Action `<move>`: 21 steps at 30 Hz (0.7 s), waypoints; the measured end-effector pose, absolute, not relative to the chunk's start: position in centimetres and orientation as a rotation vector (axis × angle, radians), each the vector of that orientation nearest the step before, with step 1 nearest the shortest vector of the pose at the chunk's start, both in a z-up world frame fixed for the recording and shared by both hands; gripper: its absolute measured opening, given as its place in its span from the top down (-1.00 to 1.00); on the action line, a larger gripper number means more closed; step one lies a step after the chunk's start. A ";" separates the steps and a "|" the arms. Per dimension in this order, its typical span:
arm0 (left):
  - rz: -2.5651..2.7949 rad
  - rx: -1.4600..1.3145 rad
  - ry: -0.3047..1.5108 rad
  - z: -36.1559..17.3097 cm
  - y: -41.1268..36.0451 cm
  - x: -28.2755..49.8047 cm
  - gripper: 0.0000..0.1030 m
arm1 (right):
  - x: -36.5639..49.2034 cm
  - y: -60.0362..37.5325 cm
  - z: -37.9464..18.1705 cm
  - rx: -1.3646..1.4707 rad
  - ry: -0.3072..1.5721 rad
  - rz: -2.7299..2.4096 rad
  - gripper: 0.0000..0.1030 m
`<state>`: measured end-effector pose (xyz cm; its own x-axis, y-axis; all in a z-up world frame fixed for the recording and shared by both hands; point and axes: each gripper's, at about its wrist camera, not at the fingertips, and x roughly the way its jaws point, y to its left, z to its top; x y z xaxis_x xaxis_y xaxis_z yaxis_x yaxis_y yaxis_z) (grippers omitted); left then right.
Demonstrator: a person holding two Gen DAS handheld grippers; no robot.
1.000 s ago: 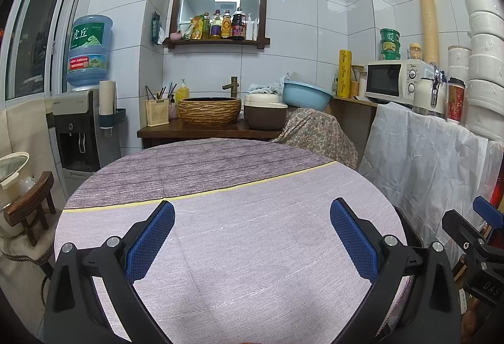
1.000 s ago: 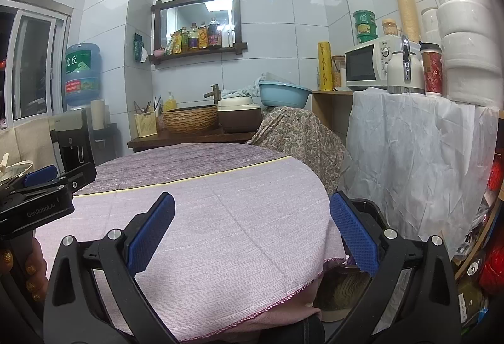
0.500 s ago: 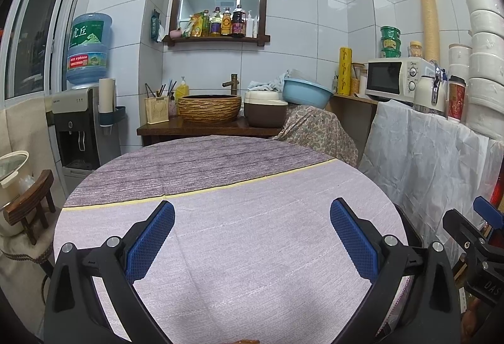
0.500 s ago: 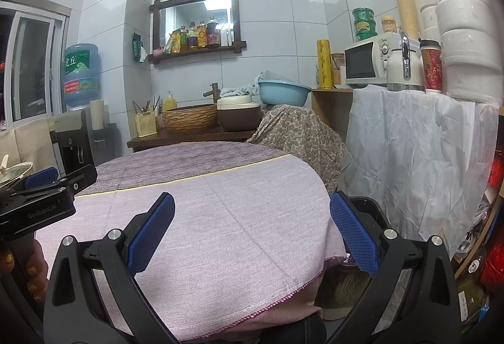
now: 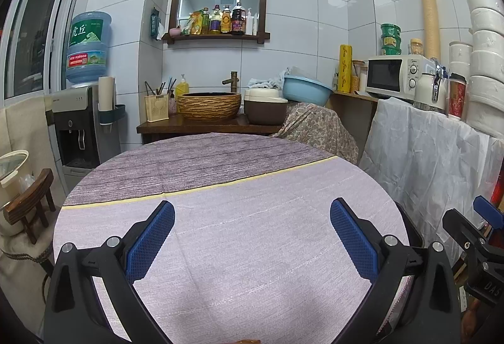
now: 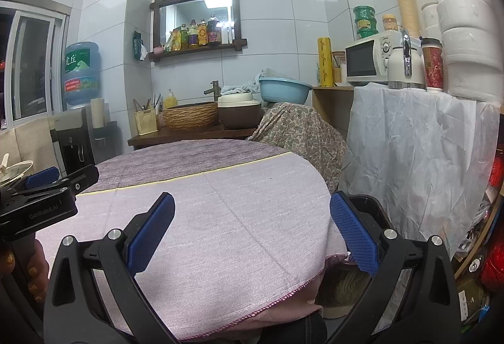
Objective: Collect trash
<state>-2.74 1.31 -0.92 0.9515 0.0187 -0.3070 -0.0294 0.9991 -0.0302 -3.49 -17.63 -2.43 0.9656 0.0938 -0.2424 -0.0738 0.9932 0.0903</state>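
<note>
My left gripper [image 5: 252,218] is open, its blue pads wide apart above a round table [image 5: 239,186] under a purple-grey cloth with a yellow stripe. Nothing sits between its fingers. My right gripper [image 6: 252,218] is also open and holds nothing, hovering over the table's right edge. Behind its right finger is the rim of a black bin [image 6: 368,202] beside the table, with something brownish inside. Each gripper shows in the other's view: the left gripper [image 6: 47,189] held by a hand, the right gripper [image 5: 475,233] at the far right.
A wooden counter [image 5: 201,126] with a woven basin, a brown pot and a blue bowl [image 5: 305,88] stands behind the table. A water dispenser [image 5: 75,123] is at the left. White-draped shelving [image 6: 415,142] with a microwave and stacked cups lines the right.
Both grippers stay open and almost still. The views only drift slightly.
</note>
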 end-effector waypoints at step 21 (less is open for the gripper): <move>0.028 -0.013 0.298 -0.9 0.7 -3.0 -0.90 | -3.4 -17.6 -2.6 0.082 0.253 0.088 -0.89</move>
<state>-3.04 0.67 -0.91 0.9555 0.0261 -0.2939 -0.0300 0.9995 -0.0085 -3.40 -17.61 -2.62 0.9644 0.0970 -0.2462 -0.0764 0.9928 0.0920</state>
